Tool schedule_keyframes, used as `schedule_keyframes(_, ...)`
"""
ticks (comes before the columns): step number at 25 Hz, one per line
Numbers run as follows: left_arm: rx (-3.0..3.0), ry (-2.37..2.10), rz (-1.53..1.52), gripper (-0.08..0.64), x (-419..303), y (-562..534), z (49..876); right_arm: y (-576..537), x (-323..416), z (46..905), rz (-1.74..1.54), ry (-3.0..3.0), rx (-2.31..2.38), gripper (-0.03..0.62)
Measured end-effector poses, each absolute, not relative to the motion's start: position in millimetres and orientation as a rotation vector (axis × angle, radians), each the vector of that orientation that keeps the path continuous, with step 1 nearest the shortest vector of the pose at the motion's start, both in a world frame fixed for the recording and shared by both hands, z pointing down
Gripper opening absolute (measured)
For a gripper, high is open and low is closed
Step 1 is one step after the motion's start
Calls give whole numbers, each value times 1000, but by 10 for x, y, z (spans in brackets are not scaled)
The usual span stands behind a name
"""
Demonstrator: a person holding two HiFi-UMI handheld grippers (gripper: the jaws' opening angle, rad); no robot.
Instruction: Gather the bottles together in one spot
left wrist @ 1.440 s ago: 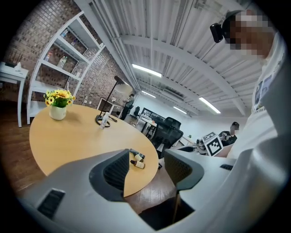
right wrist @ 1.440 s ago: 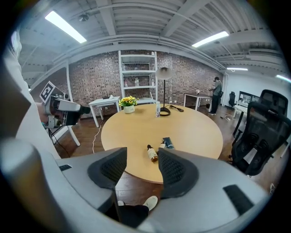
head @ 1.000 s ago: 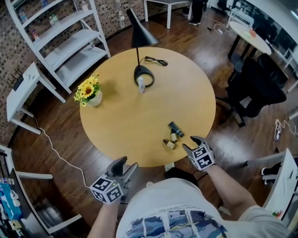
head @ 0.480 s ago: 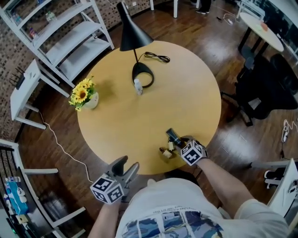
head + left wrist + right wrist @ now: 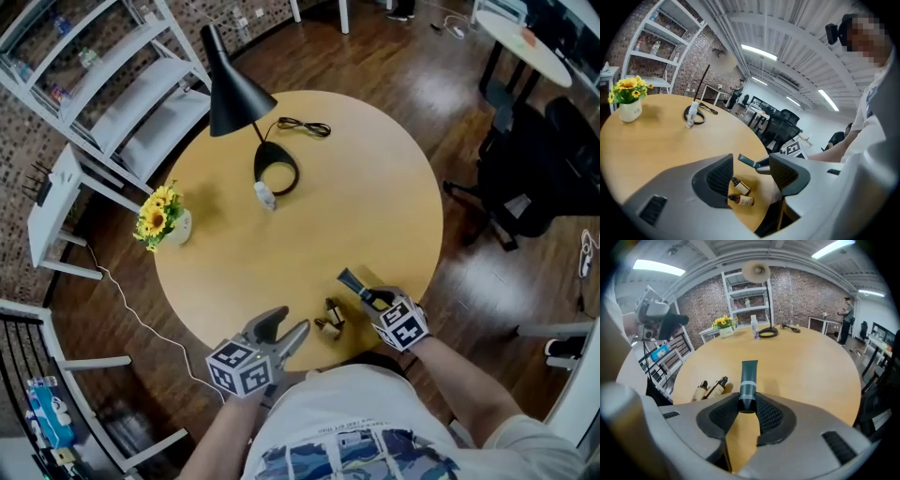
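Note:
My right gripper [image 5: 373,296] [image 5: 747,411] is at the table's near right edge. Its jaws are closing, and the pads press on the cap end of a dark teal tube [image 5: 354,281] [image 5: 749,378] that sticks forward over the tabletop. Left of it, two small amber bottles [image 5: 330,316] [image 5: 710,389] lie side by side. A white bottle [image 5: 265,195] [image 5: 753,328] stands far off by the lamp base. My left gripper [image 5: 286,330] [image 5: 752,171] hangs open and holds nothing at the near edge. The amber bottles [image 5: 740,192] show between its jaws, further off.
A black lamp [image 5: 277,171] with its cord stands at the back of the round wooden table [image 5: 366,197]. A pot of yellow flowers [image 5: 161,219] sits at the left edge. White shelves [image 5: 131,84] and a black office chair [image 5: 525,178] surround the table.
My right gripper moved onto the table and shut on the dark tube, which now points up-left from its jaws. The left gripper shifted right, closer to the table edge.

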State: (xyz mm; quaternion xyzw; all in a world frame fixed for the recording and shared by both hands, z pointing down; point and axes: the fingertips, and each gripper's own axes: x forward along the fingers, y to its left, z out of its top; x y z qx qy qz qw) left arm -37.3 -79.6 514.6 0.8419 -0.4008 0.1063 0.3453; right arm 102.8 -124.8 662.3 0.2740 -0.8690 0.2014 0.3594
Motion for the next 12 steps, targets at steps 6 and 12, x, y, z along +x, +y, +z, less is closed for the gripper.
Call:
schedule_keyframes(6, 2105, -839, 16, 218, 163, -1399, 4854, -1356, 1039, 5590, 392, -2518, 812, 132)
schedule_keyframes(12, 2105, -739, 18, 225, 498, -1843, 4702, -1397, 946, 5063, 207, -2669, 843, 132)
